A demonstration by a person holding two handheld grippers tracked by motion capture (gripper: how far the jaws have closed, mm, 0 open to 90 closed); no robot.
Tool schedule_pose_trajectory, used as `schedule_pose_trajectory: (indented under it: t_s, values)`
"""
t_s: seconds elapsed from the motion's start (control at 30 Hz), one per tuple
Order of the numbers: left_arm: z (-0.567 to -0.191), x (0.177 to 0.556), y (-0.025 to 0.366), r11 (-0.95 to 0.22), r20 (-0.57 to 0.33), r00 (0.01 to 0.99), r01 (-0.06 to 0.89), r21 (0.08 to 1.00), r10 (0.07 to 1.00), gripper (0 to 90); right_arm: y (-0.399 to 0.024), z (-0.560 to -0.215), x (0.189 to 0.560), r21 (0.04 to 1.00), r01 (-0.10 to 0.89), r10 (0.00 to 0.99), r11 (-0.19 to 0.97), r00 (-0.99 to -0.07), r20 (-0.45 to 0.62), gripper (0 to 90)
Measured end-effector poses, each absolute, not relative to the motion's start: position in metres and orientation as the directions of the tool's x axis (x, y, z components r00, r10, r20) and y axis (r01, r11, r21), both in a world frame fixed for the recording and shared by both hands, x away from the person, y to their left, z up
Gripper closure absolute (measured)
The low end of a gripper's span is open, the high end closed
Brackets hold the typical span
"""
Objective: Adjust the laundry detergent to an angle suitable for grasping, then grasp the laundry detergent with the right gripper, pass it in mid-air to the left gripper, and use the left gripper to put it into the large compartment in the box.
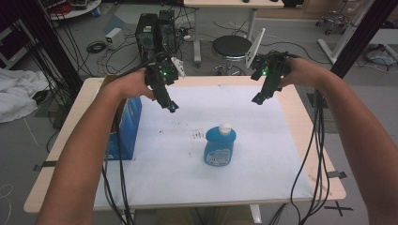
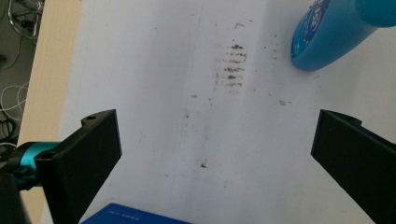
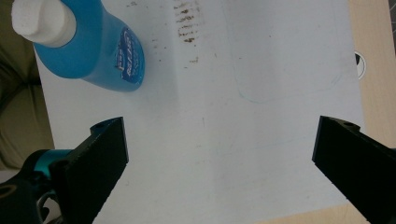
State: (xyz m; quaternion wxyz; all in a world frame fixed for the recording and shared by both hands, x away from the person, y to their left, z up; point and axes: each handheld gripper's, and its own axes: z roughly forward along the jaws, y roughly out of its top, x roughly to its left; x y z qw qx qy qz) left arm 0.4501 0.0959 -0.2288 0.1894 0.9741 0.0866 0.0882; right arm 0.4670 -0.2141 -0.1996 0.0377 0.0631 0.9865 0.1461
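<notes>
A blue bottle [image 1: 219,146] with a white cap stands upright near the middle of the white mat [image 1: 263,154]. It appears at the top right of the left gripper view, blue bottle [image 2: 322,37], and at the top left of the right gripper view, blue bottle [image 3: 95,49]. My left gripper [image 1: 171,107] hovers above the mat, behind and left of the bottle, jaws wide apart and empty; left gripper [image 2: 215,149]. My right gripper [image 1: 257,99] hangs behind and right of the bottle, also open and empty; right gripper [image 3: 219,154].
A blue box [image 1: 126,127] stands on the table's left side; its top edge, blue box [image 2: 135,215], shows below the left jaws. Brown smudges [image 2: 232,65] mark the mat. Beyond the wooden table [image 1: 300,105] are a stool [image 1: 232,47], computer towers [image 1: 155,30] and cables.
</notes>
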Motion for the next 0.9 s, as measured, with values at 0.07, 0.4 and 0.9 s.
schedule_pose_trajectory:
  t_s: [0.07, 0.4, 0.9]
  values:
    - [-0.2297, 0.4503, 0.0959, -0.911, 0.136, 0.969, 0.138, 0.387, 0.204, 1.6, -0.2147, -0.1992, 0.4668, 0.293, 0.112, 0.135, 0.95, -0.989, -0.057, 2.5]
    - [-0.2287, 0.4489, 0.095, -0.911, 0.145, 0.972, 0.115, 0.395, 0.186, 1.6, -0.2148, -0.1998, 0.4673, 0.293, 0.11, 0.13, 0.95, -0.99, -0.051, 2.5]
    - [-0.2279, 0.4454, 0.094, -0.911, 0.127, 0.978, 0.099, 0.4, 0.163, 1.7, -0.2145, -0.1995, 0.463, 0.293, 0.111, 0.133, 0.95, -0.99, -0.055, 2.5]
